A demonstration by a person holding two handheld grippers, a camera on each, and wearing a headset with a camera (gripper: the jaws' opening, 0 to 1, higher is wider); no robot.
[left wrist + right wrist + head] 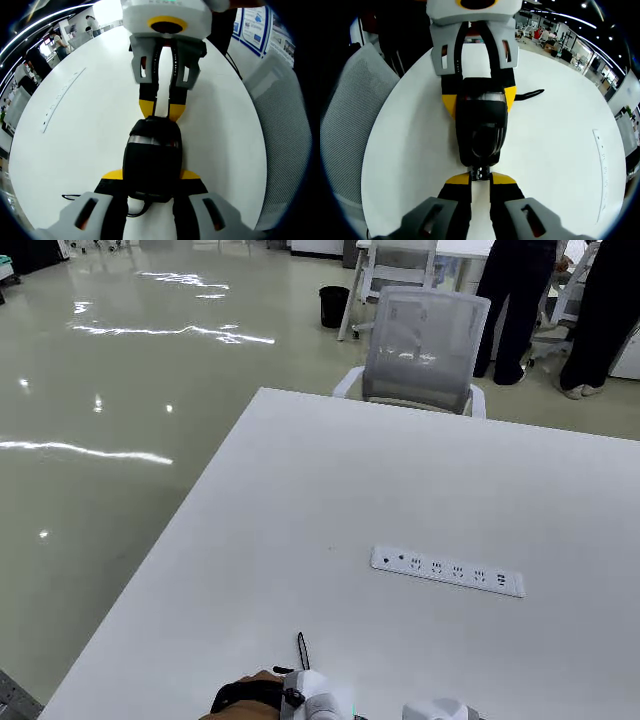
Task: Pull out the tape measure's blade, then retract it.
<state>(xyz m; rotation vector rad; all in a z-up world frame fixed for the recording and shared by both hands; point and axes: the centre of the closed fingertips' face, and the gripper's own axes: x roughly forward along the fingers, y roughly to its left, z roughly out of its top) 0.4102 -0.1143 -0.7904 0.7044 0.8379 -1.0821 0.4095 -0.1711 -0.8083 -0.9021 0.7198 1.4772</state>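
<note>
The tape measure [152, 159], a black case, was found on the person's side of the power strip [61, 98], well apart from it. Whether it rested on the desk [90, 150] or was held just off it could not be told. The case was clamped across its flanks by the left tool [151, 176], with the yellow pads pressed against both sides, presumably so that the body would be anchored while the other end was drawn. At the opposite end, the right tool [161, 109] was closed to a narrow gap on the tip of the blade [480, 173] where it emerged from the mouth of the case. The two tools were lined up nose to nose along one axis, probably so that a pull would run straight and the blade would not be kinked. Almost none of the blade was seen outside the case, so the pulling step was judged to be only at its start, with retraction yet to follow. A black wrist strap [302, 648] lay trailed across the desk, also on the person's side of the power strip.
</note>
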